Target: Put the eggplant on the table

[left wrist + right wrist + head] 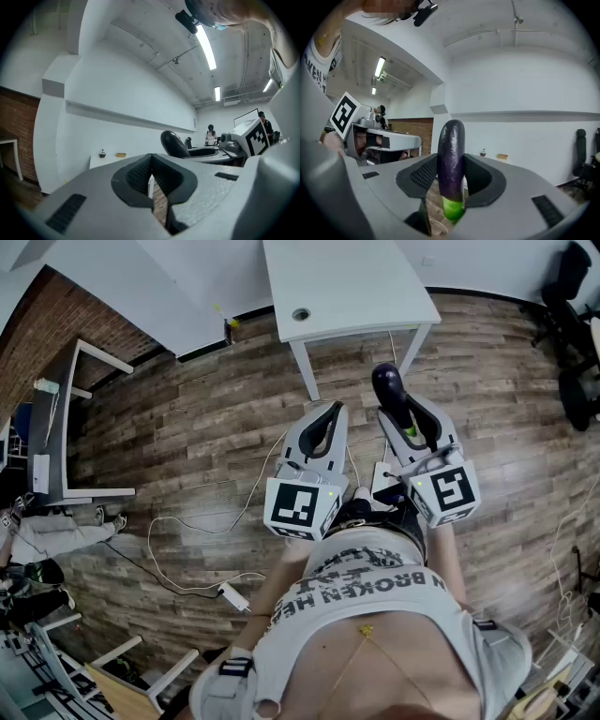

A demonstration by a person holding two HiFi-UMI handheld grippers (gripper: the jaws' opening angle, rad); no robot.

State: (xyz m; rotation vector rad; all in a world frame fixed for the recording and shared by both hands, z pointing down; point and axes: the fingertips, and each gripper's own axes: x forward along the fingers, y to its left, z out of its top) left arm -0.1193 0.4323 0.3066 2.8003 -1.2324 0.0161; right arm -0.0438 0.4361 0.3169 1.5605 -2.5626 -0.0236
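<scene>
While the left tongs (151,164) sit clenched, the right tongs (451,174) grasp the eggplant (451,145) between their pads.

In frame centre our right gripper (452,177) clamps the eggplant (451,150) upright, green end down; our left gripper (386,139) shows at left.
</scene>
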